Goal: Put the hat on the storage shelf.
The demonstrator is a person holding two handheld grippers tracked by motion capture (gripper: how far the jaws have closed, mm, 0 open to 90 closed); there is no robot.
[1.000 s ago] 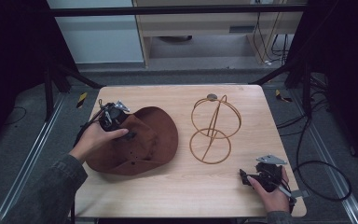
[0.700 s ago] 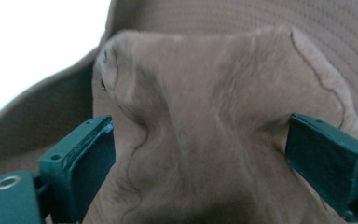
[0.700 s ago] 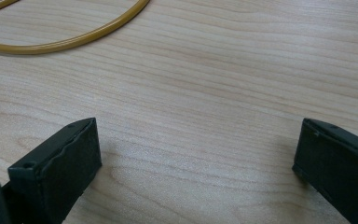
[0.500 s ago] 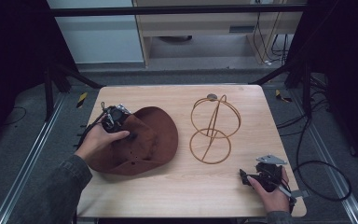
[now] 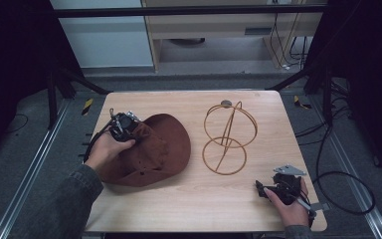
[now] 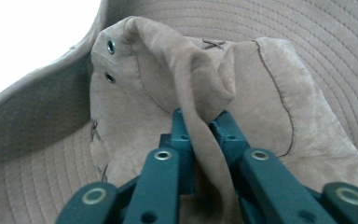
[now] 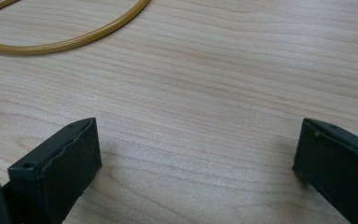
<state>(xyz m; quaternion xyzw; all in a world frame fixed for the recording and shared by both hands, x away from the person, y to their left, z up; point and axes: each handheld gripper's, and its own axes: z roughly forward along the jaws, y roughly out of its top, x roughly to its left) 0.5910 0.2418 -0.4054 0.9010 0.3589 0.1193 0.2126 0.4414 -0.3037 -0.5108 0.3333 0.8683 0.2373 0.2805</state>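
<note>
Suede hat (image 5: 149, 149): soft, light, folds easily.
Hold: crown fold, not brim.
Left gripper (image 6: 204, 126): just closed, pinching crown fold.
Right gripper (image 7: 196, 163): released, resting on table (image 7: 205, 84).

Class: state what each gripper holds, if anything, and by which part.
The left gripper pinches a fold of the brown hat's crown. The right gripper is open, holding nothing.

Dark grey sleeve (image 5: 67, 199), black gripper (image 5: 126, 130) with trailing cable
</note>
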